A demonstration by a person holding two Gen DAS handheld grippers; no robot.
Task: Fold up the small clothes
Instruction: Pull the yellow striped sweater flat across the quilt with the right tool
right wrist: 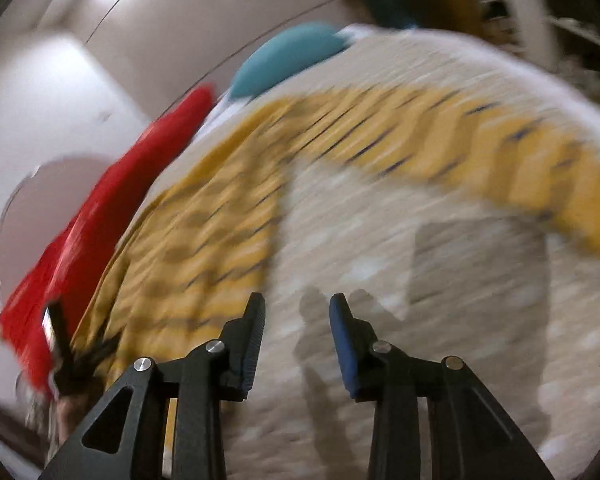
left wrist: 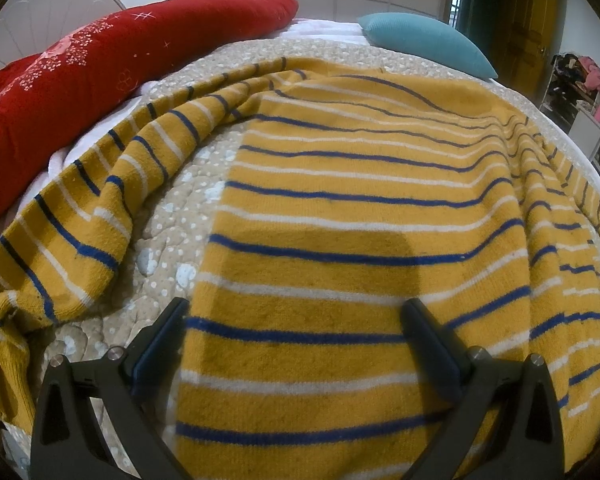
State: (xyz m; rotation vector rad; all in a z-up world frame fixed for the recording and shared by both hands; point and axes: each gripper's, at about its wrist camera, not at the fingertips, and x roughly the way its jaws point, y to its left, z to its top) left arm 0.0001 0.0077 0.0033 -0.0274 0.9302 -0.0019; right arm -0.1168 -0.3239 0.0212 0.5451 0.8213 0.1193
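Note:
A mustard-yellow sweater (left wrist: 340,184) with blue and white stripes lies spread on the bed, one sleeve (left wrist: 84,216) stretched out to the left. My left gripper (left wrist: 296,316) is open and empty, held just above the sweater's lower body near its hem. The right wrist view is blurred by motion. There the sweater (right wrist: 220,232) lies to the left and its other sleeve (right wrist: 480,148) arcs across the top right. My right gripper (right wrist: 298,316) is open and empty above the bare quilt beside the sweater.
The bed has a beige dotted quilt (left wrist: 168,240). A red blanket (left wrist: 72,72) lies along the left side and a teal pillow (left wrist: 428,40) at the far end. Shelves with clutter (left wrist: 588,92) stand at the right, past the bed edge.

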